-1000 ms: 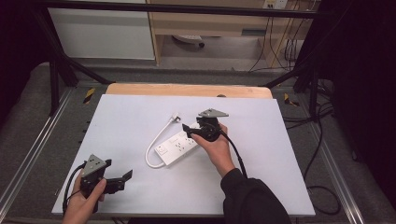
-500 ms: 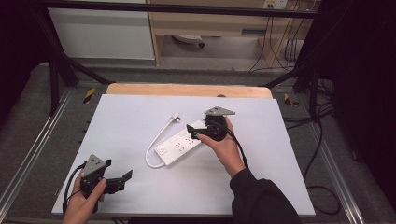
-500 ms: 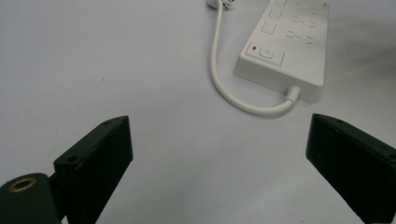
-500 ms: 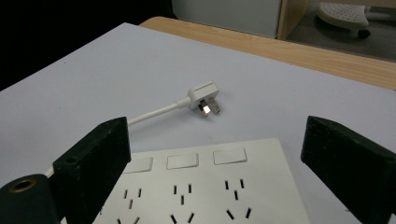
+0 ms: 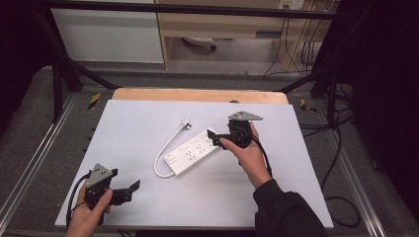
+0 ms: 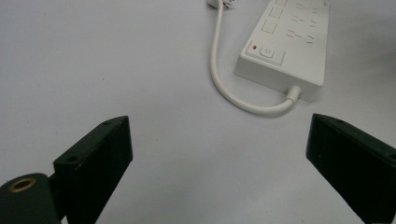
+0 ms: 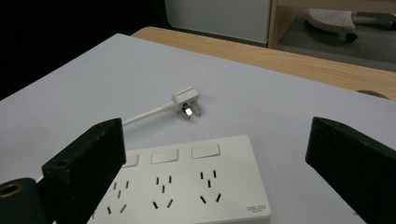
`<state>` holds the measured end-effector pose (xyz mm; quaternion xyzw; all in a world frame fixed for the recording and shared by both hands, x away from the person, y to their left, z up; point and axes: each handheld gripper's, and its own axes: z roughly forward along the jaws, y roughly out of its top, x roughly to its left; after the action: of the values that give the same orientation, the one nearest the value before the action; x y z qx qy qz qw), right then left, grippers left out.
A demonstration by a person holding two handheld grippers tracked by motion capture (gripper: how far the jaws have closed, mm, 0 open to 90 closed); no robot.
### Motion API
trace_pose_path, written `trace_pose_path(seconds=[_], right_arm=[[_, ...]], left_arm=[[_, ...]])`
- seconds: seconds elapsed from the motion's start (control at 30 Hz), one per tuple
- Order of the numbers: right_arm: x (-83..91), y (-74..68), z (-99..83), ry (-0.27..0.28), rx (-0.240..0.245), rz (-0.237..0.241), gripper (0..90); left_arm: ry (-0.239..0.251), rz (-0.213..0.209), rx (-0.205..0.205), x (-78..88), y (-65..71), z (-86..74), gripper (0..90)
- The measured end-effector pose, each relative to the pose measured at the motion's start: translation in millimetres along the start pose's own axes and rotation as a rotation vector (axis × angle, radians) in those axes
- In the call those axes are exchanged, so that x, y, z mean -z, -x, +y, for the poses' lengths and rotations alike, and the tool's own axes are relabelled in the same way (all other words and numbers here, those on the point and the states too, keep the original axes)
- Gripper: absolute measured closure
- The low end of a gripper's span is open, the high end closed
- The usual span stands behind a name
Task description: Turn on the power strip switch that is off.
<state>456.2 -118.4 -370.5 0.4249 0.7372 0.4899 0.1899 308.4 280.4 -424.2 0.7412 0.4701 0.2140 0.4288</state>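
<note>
High view: your table (image 5: 148, 123) carries a white sheet, with a wooden edge (image 5: 197, 95) showing at the far side. A power strip (image 5: 195, 152) lies slantwise near the sheet's middle; its cord (image 5: 163, 153) loops off the near-left end and runs up to the plug (image 5: 186, 124), which lies just beyond the strip.

Your right gripper (image 5: 217, 138) sits over the strip's far-right end. Its jaws have just been opening and now stand wide apart, with nothing pressed between them. Your left gripper (image 5: 129, 190) rests near the sheet's near-left corner, well apart from the strip, jaws spread and empty.

Right gripper view adds what the high view cannot resolve: three rows of sockets (image 7: 163, 189), three flat switches (image 7: 205, 151), and the plug's metal pins (image 7: 192, 110). The strip's end lies below the jaws.

Left gripper view adds the main switch (image 6: 266, 52) with a red dot (image 6: 254, 47) beside it, and the cord's joint at the strip's end.

Nothing lies between either gripper and the strip.
</note>
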Motion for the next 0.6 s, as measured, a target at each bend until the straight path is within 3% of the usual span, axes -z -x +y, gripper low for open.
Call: trace_pose_path(seconds=[0.6], right_arm=[[35.1,35.4,-4.3,0.041,-0.028,-0.028,5.5]], left_arm=[[-0.004,0.002,0.004,-0.3,-0.2,-0.6,7.1]])
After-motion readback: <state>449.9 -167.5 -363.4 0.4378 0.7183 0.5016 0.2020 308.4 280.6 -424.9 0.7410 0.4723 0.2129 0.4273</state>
